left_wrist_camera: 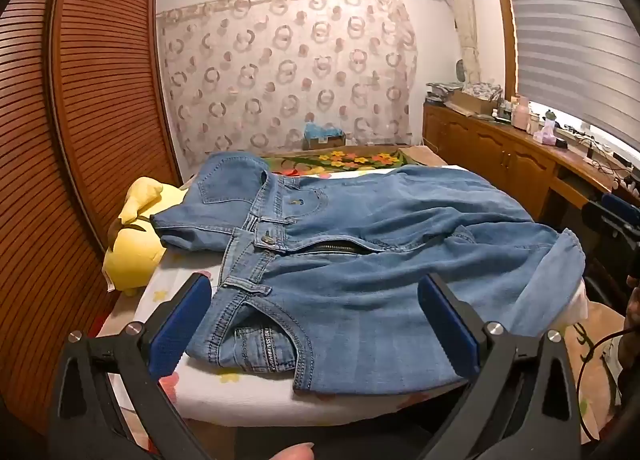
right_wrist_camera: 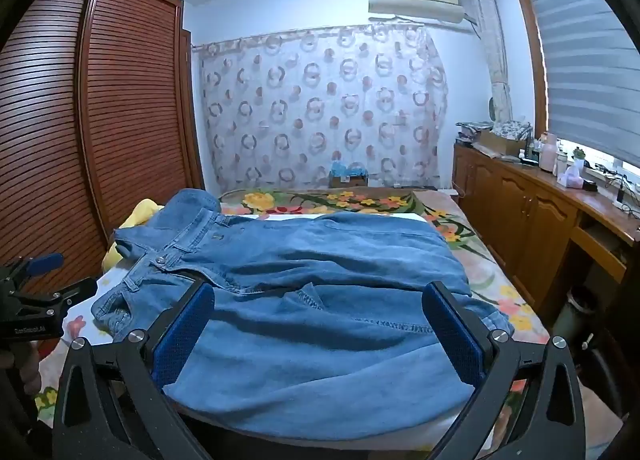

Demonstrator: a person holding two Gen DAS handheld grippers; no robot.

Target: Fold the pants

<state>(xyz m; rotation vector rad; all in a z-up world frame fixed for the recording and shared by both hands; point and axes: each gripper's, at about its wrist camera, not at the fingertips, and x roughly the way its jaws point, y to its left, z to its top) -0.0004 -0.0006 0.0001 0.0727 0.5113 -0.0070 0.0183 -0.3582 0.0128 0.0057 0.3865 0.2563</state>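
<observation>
Blue denim pants [left_wrist_camera: 380, 228] lie spread on a white padded surface [left_wrist_camera: 248, 400] on the bed, waistband to the left, fly unzipped, legs running right. My left gripper [left_wrist_camera: 316, 324] is open just above the near pocket and hip, with nothing between its blue pads [left_wrist_camera: 182, 324]. In the right wrist view the pants [right_wrist_camera: 320, 260] fill the middle, and their near edge hangs over the front. My right gripper [right_wrist_camera: 320, 334] is open over the leg fabric, gripping nothing. Each gripper shows at the edge of the other's view: the right gripper [left_wrist_camera: 612, 216] and the left gripper [right_wrist_camera: 36, 288].
A yellow plush toy [left_wrist_camera: 136, 244] lies against the waistband at the left. A brown louvred wardrobe [left_wrist_camera: 100, 100] stands close on the left, and a wooden cabinet [right_wrist_camera: 532, 220] with clutter runs along the right. A floral bedspread [right_wrist_camera: 360, 198] lies beyond the pants.
</observation>
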